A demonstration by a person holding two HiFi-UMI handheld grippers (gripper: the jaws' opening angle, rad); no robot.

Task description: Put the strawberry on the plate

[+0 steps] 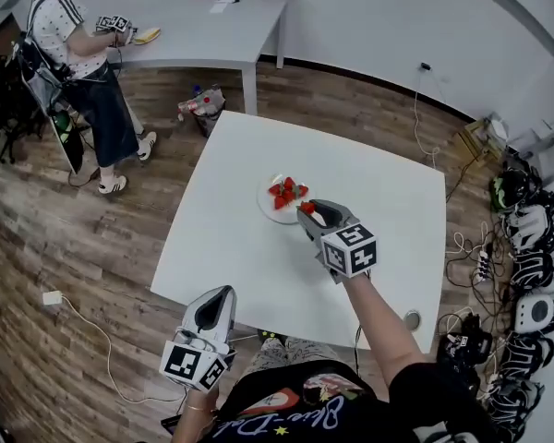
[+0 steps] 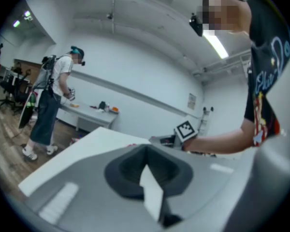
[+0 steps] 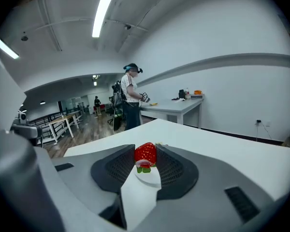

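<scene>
Floor [image 1: 65,247]: wood planks; cables trail across it on the right.
Counter [image 1: 258,238]: white and square, seen from above in the head view. It carries one plate.
Far counter [image 1: 194,26]: white, well apart from the main counter, with small items at its far end that are too small to identify.
Other person [image 1: 78,72]: standing at the far counter's left end in a striped top, holding a marker-cube gripper over it.
Floor equipment [image 1: 526,257]: a row of dark and white headset-like units along the right wall, with cables among them.
Right gripper [image 1: 310,210]: extended over the counter's middle. Its own view shows the gripper [image 3: 146,156] pinching a strawberry between the dark pads.
Left gripper [image 1: 214,293]: held low at the counter's near edge, well apart from the plate. Its own view shows the gripper [image 2: 146,151] pressed together at the tips, with nothing between.
Plate [image 1: 266,209]: white and round, at the counter's middle, just beyond the right gripper's tips.
Plated strawberries [image 1: 284,192]: several red pieces clustered on the plate.
Strawberry [image 1: 307,208]: red with green leaves at its base [image 3: 145,154]. It is clamped in the right gripper just beside the plate's near-right rim; whether it overlaps the rim cannot be determined.
</scene>
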